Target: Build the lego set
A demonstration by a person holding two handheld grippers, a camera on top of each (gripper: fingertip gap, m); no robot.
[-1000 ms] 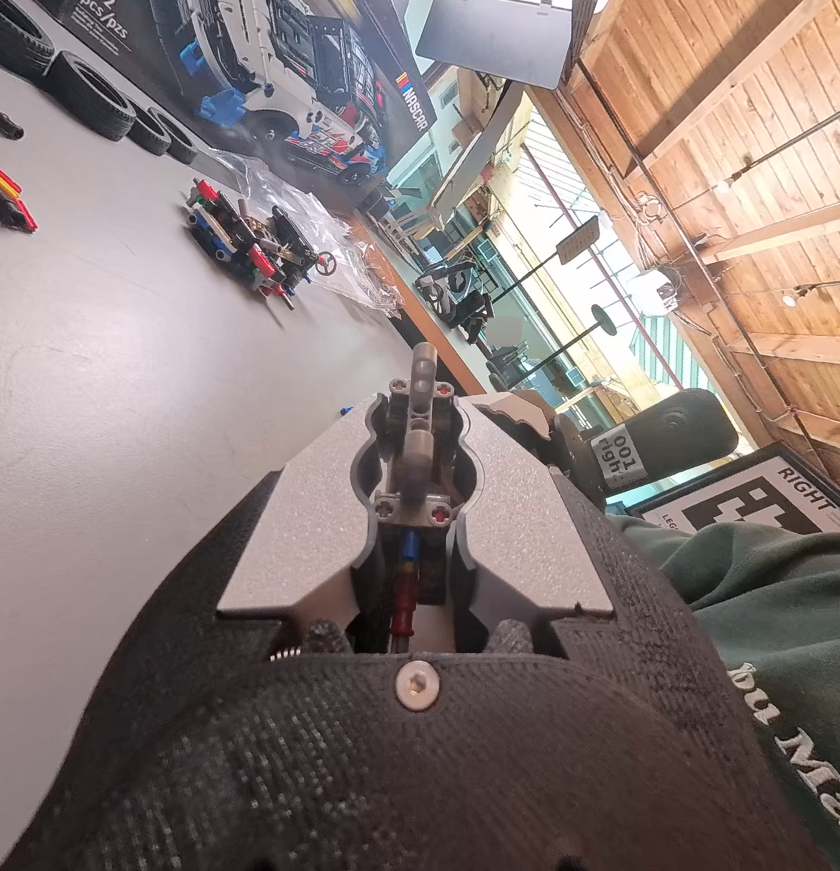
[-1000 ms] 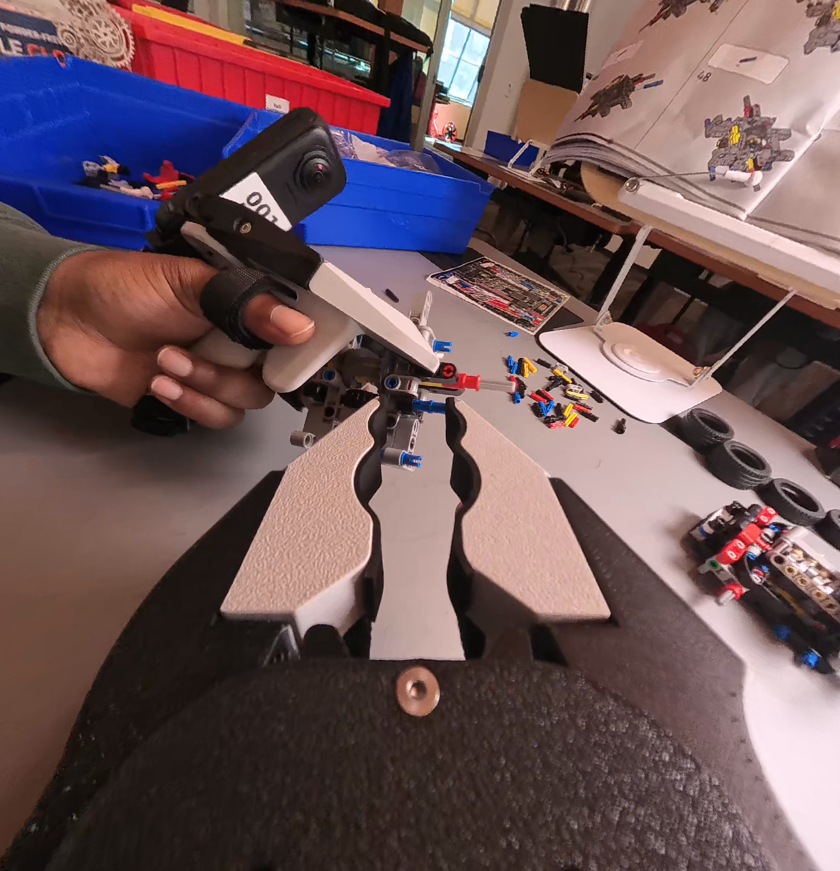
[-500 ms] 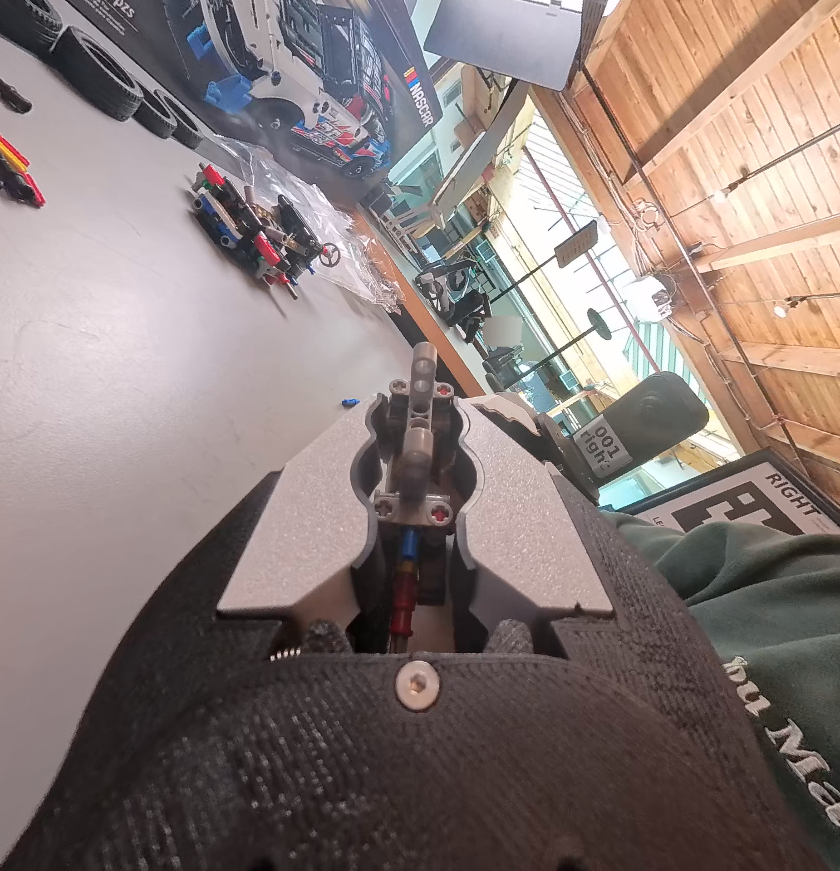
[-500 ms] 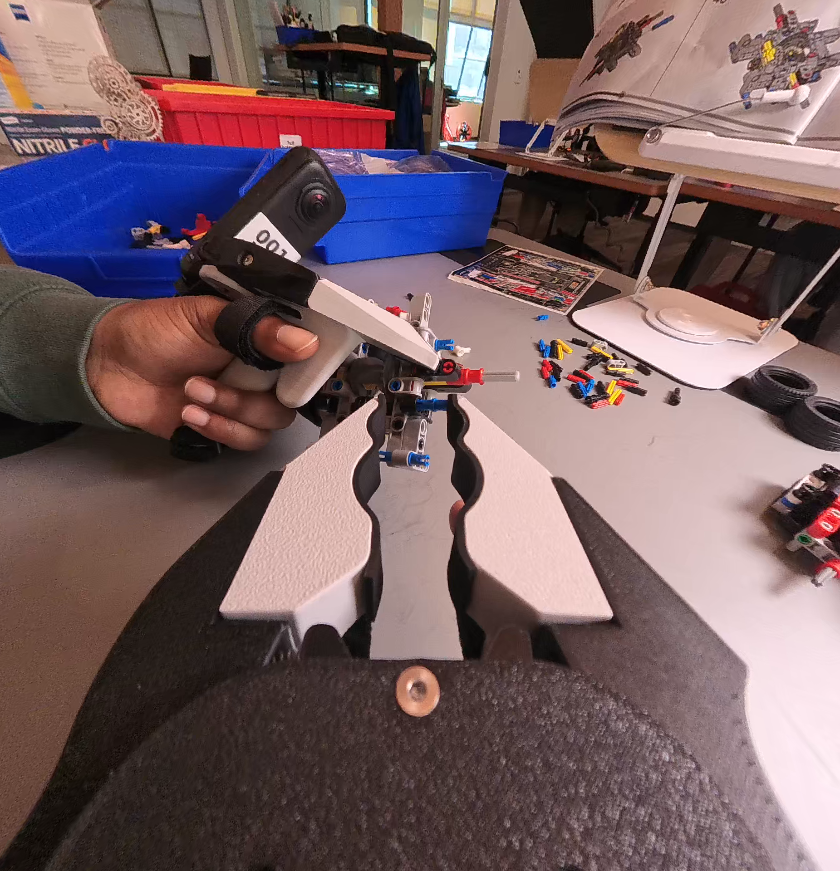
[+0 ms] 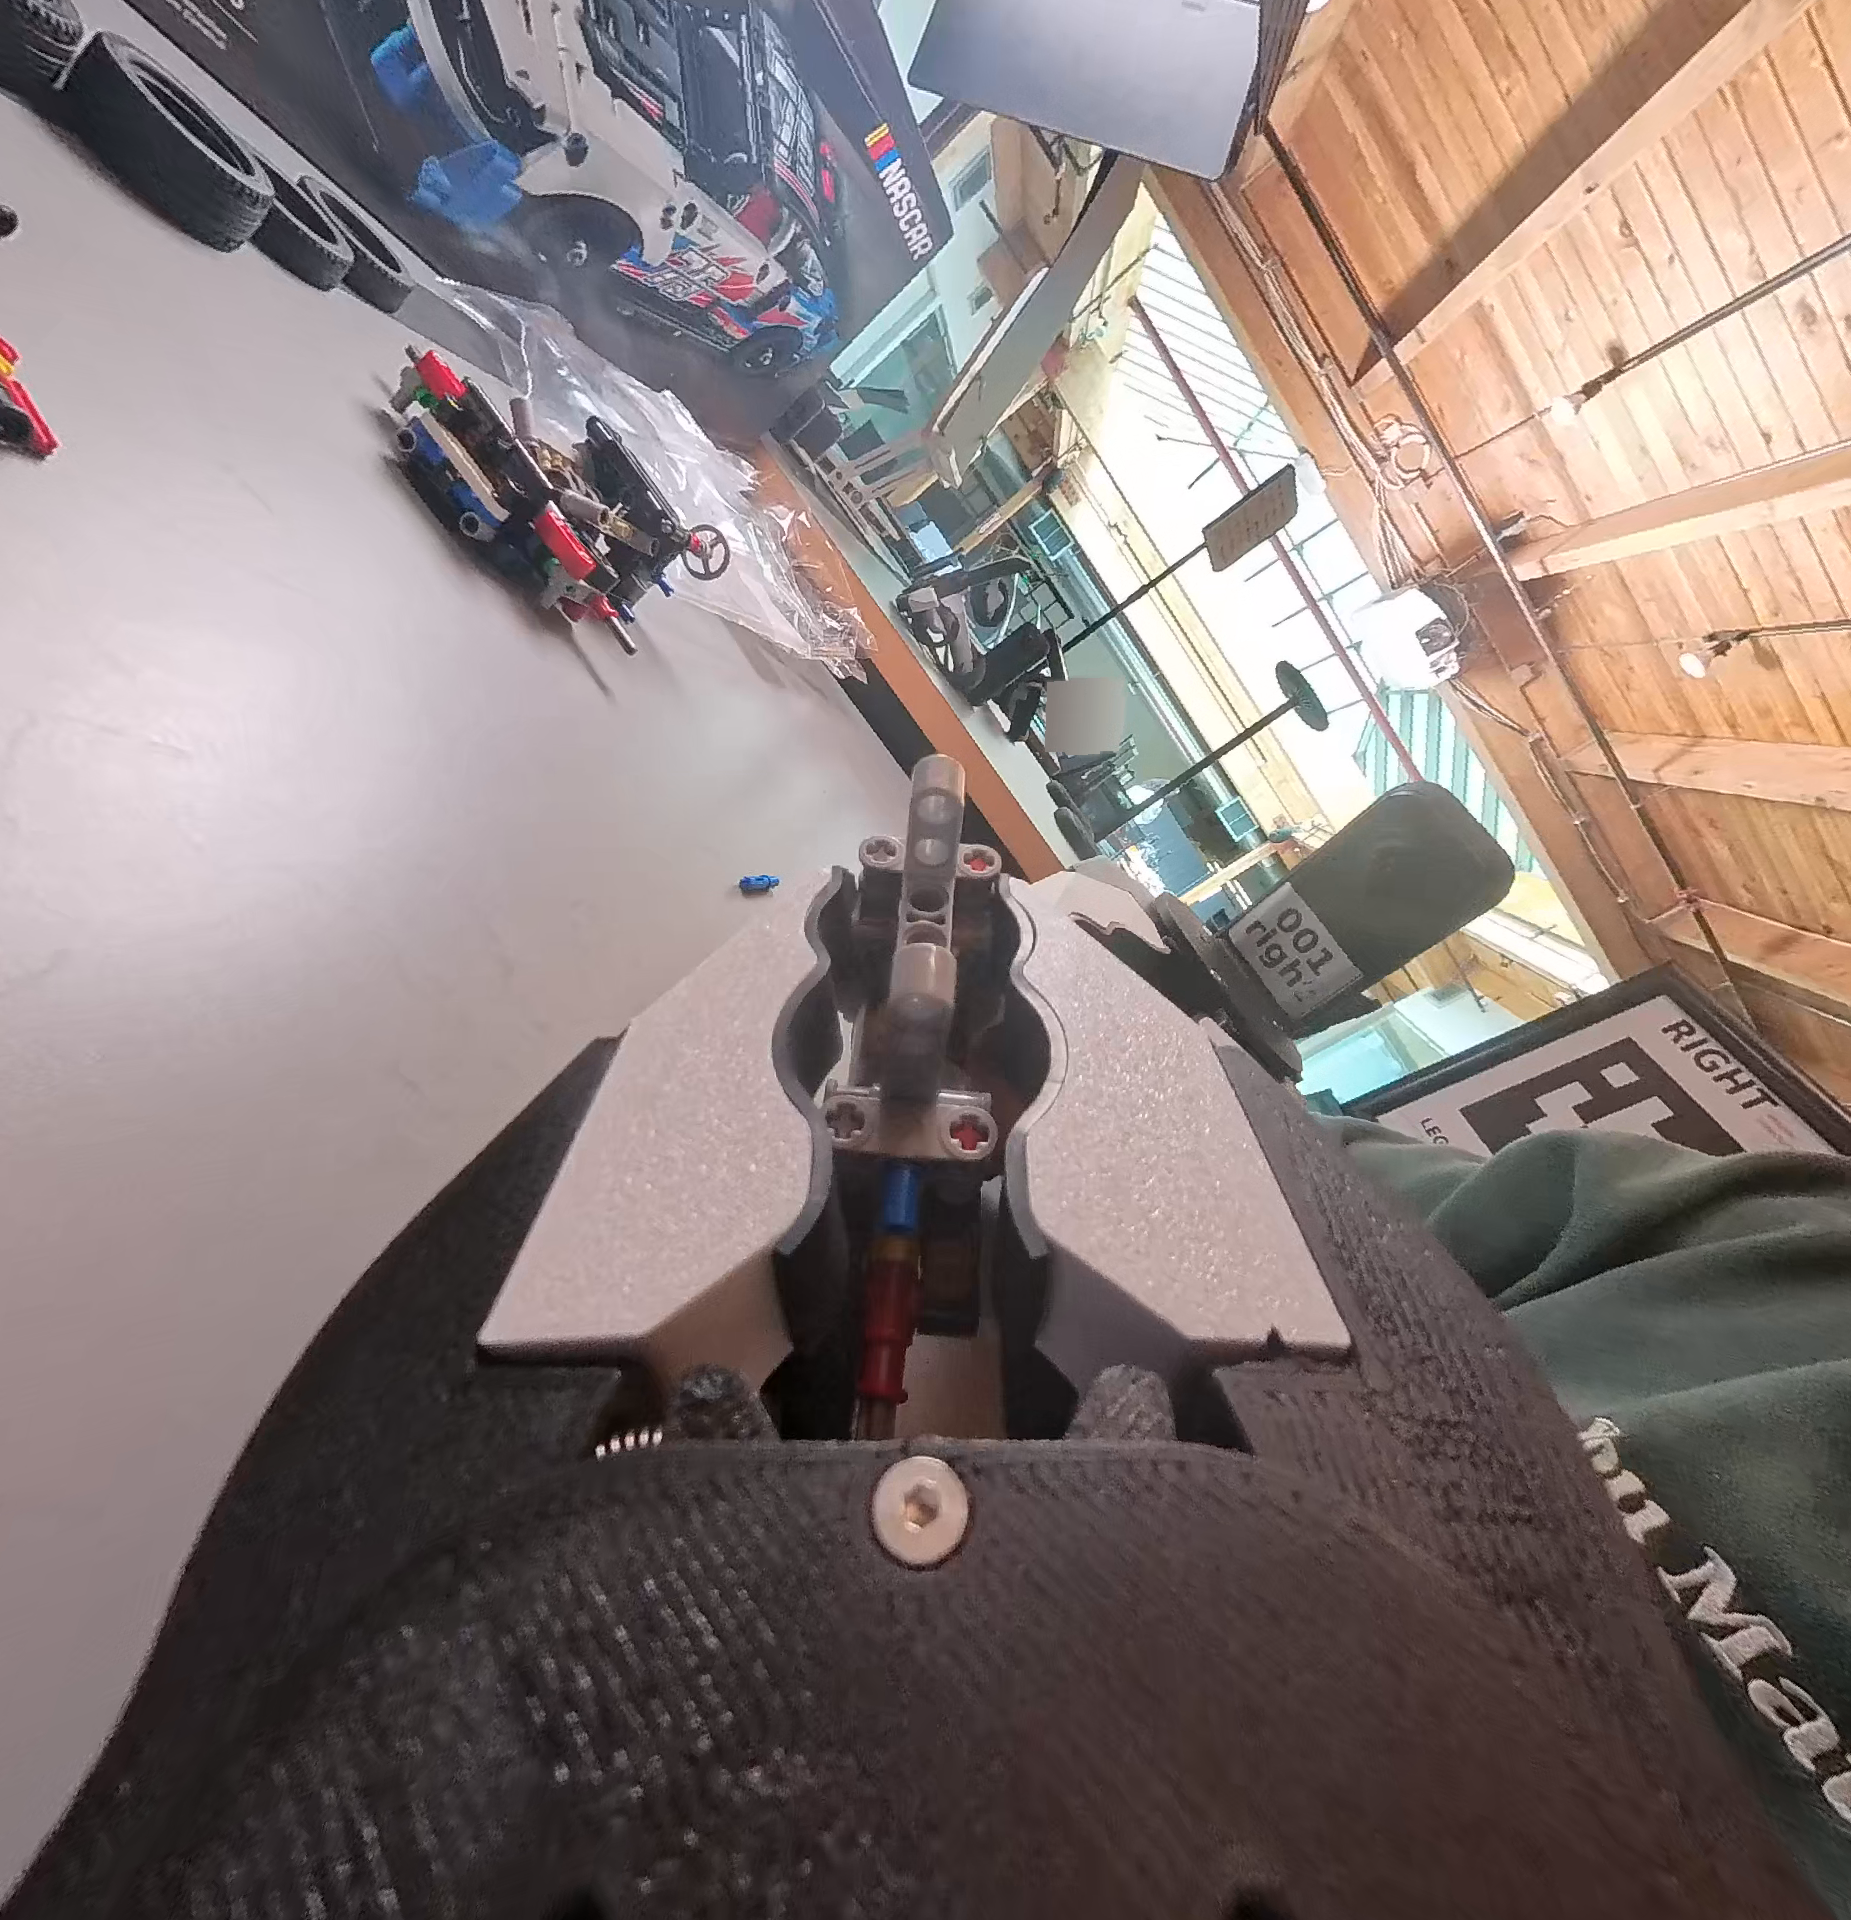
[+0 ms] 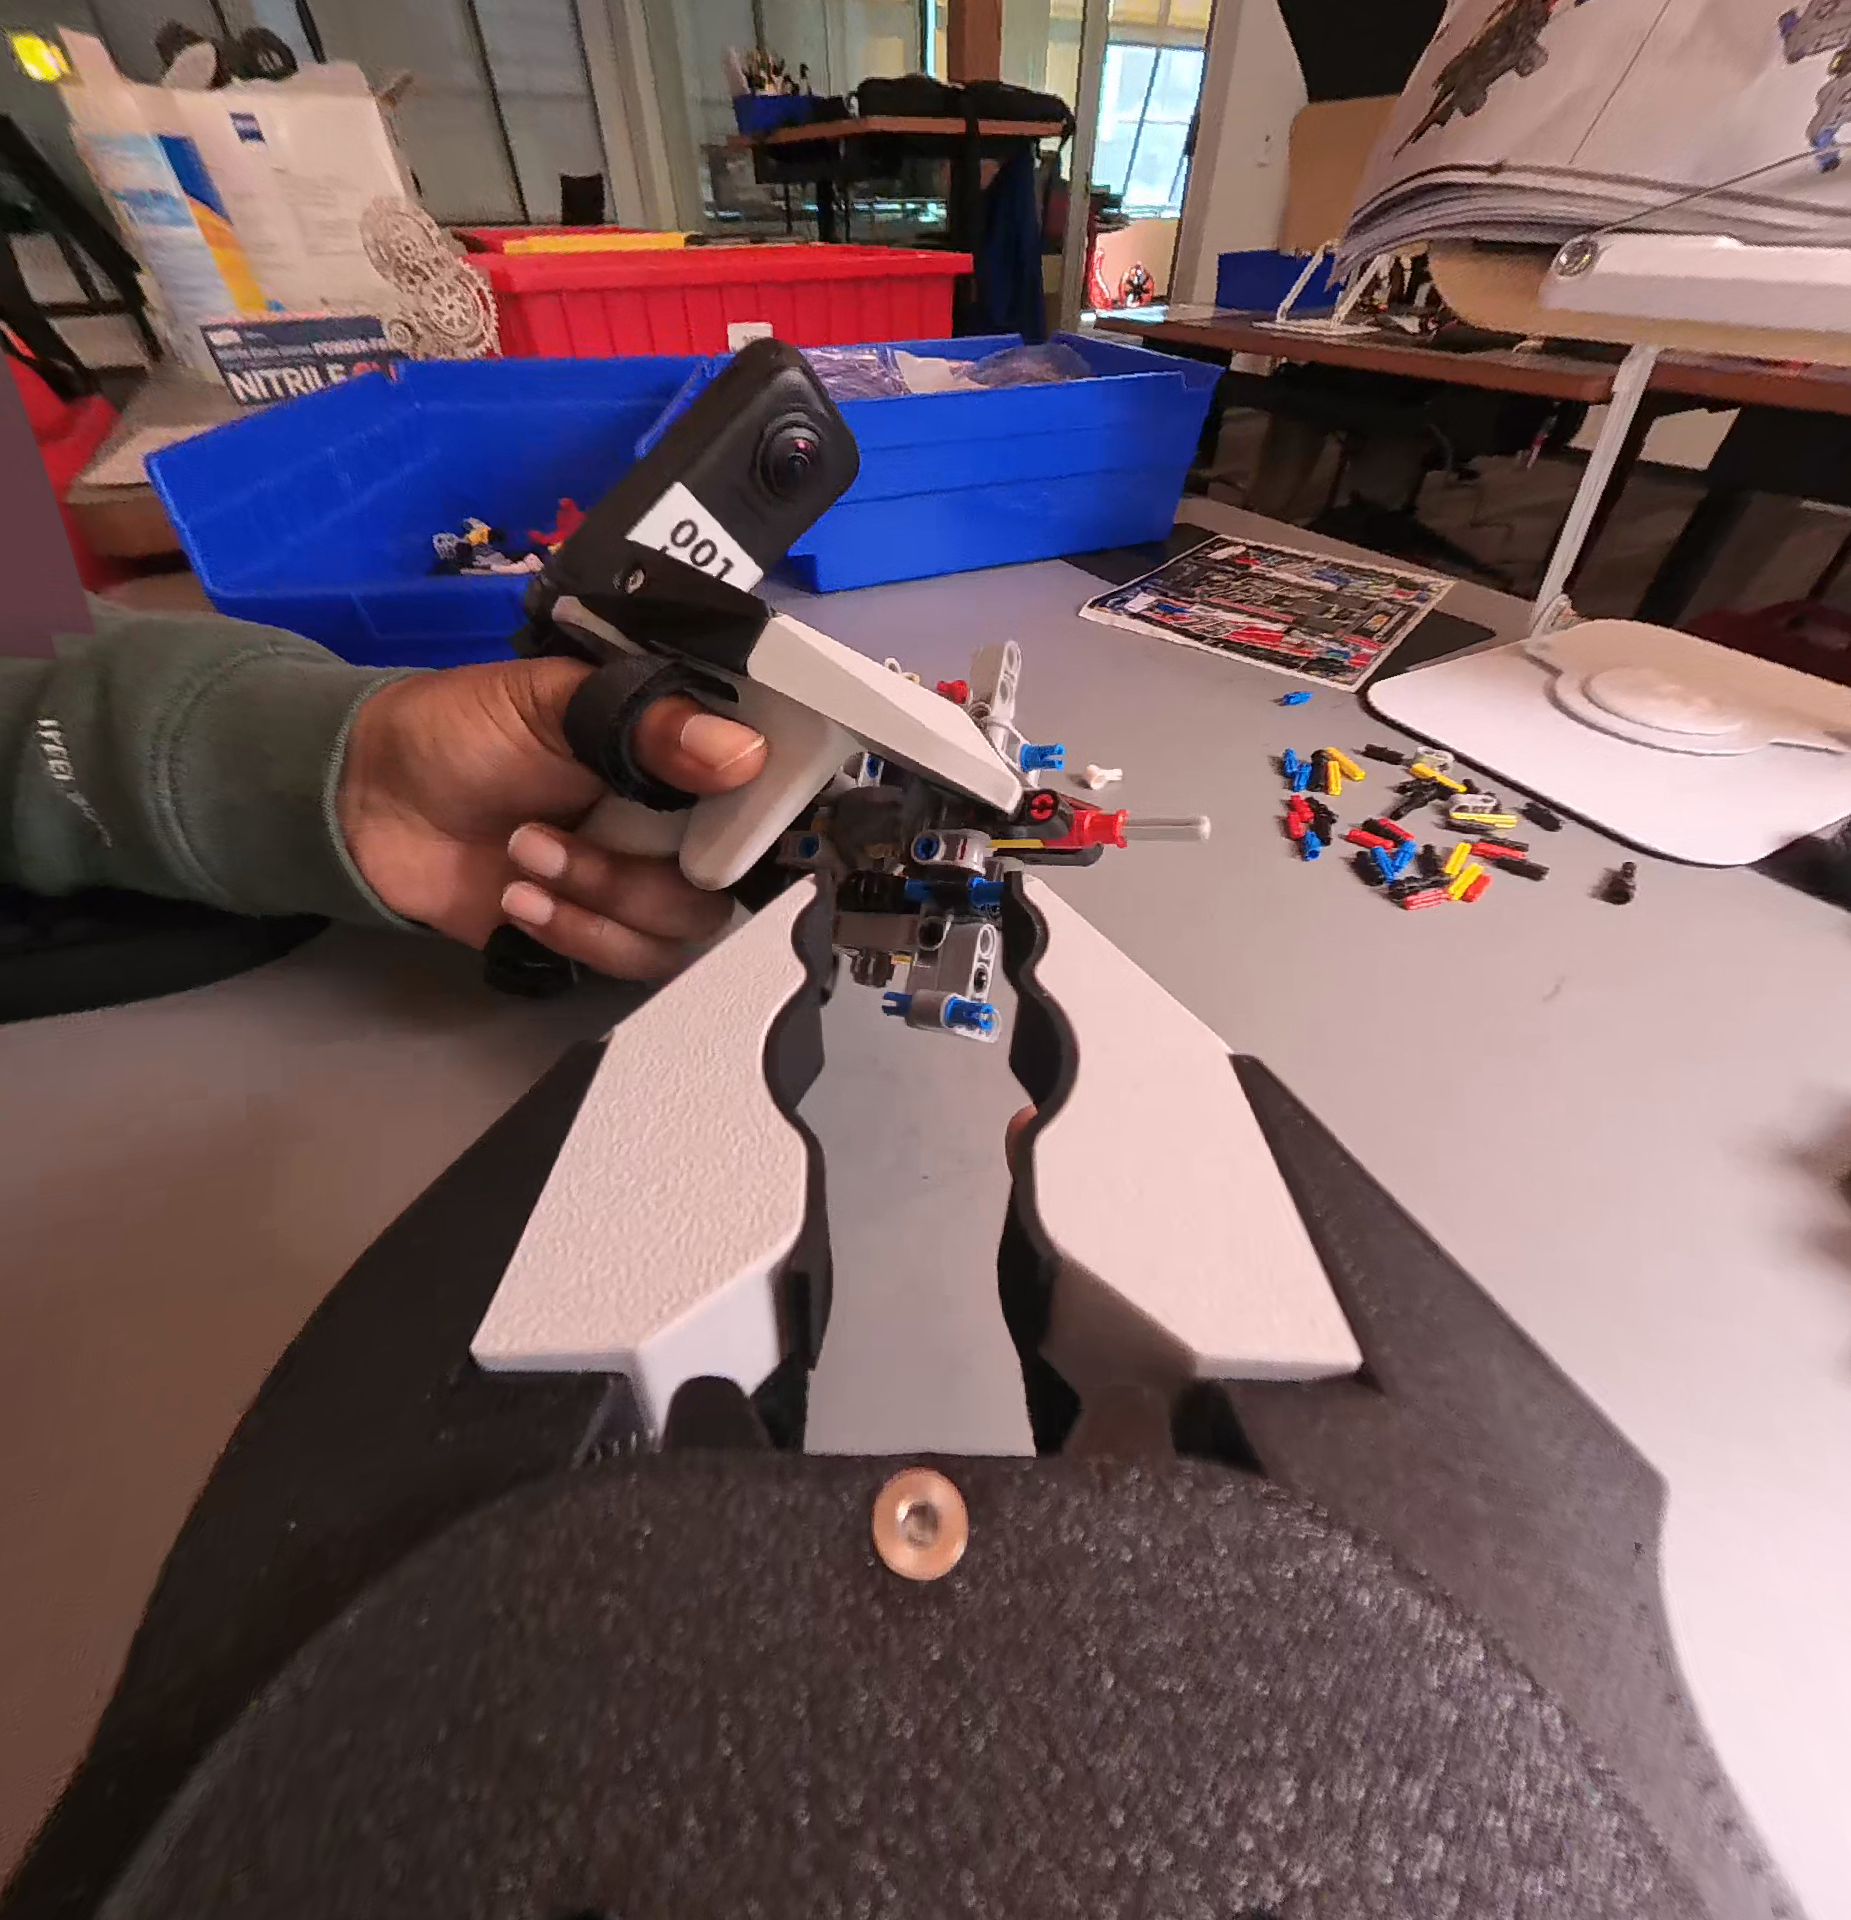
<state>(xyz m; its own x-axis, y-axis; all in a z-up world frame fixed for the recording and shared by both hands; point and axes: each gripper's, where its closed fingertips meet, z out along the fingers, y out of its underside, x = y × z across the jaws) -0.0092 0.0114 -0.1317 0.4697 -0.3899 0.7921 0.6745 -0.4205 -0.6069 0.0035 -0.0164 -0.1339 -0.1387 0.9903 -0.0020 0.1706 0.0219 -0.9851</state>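
Gripping a brick assembly, second gripper closing in

Left gripper (image 5: 921,914) clamps a grey technic-brick assembly (image 5: 916,1049) mid-air above the grey table (image 5: 277,831), pads pressed on both sides, red axle end pointing back at the camera. Right gripper (image 6: 916,935) sits part-open around the assembly's lower grey connector with blue pins (image 6: 947,1003), pads apparently not pressing. Loose coloured pins (image 6: 1409,821) lie well apart near the white book stand (image 6: 1627,727).

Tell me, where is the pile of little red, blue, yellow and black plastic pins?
In the right wrist view, the pile of pins lies on the grey table, right of the gripped brick assembly and just before the white stand base.
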